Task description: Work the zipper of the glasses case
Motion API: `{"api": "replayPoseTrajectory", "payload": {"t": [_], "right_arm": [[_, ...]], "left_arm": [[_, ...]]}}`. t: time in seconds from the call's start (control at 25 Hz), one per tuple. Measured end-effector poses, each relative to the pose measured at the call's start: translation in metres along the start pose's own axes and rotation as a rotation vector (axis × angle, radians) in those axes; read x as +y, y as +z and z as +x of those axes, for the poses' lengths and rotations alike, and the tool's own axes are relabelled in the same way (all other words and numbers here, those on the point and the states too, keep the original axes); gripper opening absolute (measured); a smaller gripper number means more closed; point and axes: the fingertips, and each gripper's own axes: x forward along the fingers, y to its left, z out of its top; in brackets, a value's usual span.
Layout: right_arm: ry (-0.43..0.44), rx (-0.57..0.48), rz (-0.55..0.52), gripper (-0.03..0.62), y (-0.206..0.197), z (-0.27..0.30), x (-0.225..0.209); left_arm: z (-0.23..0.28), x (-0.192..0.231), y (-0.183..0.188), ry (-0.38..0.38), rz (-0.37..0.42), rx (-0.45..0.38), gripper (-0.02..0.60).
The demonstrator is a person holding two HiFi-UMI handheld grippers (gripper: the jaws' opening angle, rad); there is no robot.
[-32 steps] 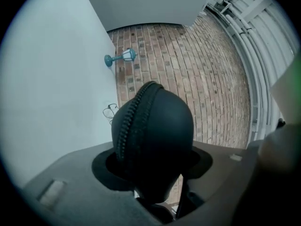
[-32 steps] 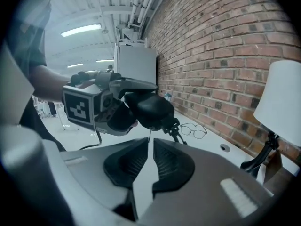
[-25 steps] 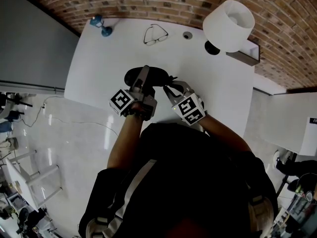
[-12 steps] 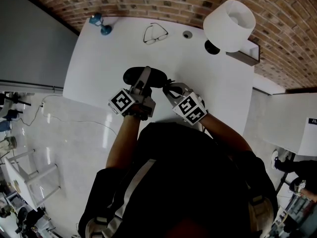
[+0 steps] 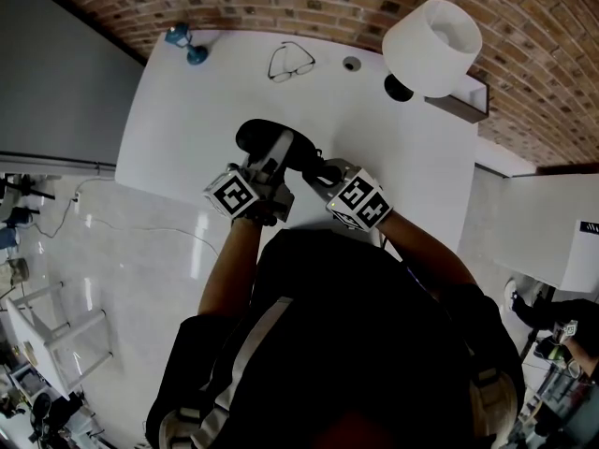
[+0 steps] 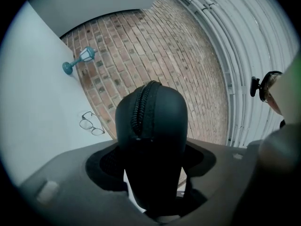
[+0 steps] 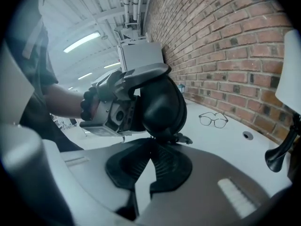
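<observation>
The black glasses case point(image 5: 265, 137) is off the white table point(image 5: 187, 129), and my left gripper point(image 5: 277, 153) is shut on its near end. In the left gripper view the case point(image 6: 150, 121) fills the gap between the pads of that gripper point(image 6: 151, 160), zipper point(image 6: 140, 108) facing up. Its jaws have just been opening, with the case still between them. My right gripper point(image 5: 319, 169) is shut. Its tips point(image 7: 151, 147) meet right under the case point(image 7: 160, 107) at the zipper pull point(image 7: 184, 138), whose tab sticks out to the right.
A pair of glasses point(image 5: 292, 62) lies near the brick wall, beside a blue ornament point(image 5: 185, 45) in the far left corner. A white lamp shade point(image 5: 432, 47) hangs over the right side, near a cable hole point(image 5: 352, 64). The table's left edge drops to the floor.
The left gripper has rolled and the case has turned with it, now more tilted. The right gripper has closed in tighter against the case's end. Neither hand has travelled much.
</observation>
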Motion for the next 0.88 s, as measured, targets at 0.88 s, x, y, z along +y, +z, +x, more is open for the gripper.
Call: {"api": "replayPoseTrajectory", "payload": {"t": [0.88], "right_arm": [[-0.033, -0.006, 0.102, 0.003, -0.004, -0.007, -0.016]], "left_arm": [[0.000, -0.002, -0.008, -0.005, 0.025, 0.092, 0.256]]}}
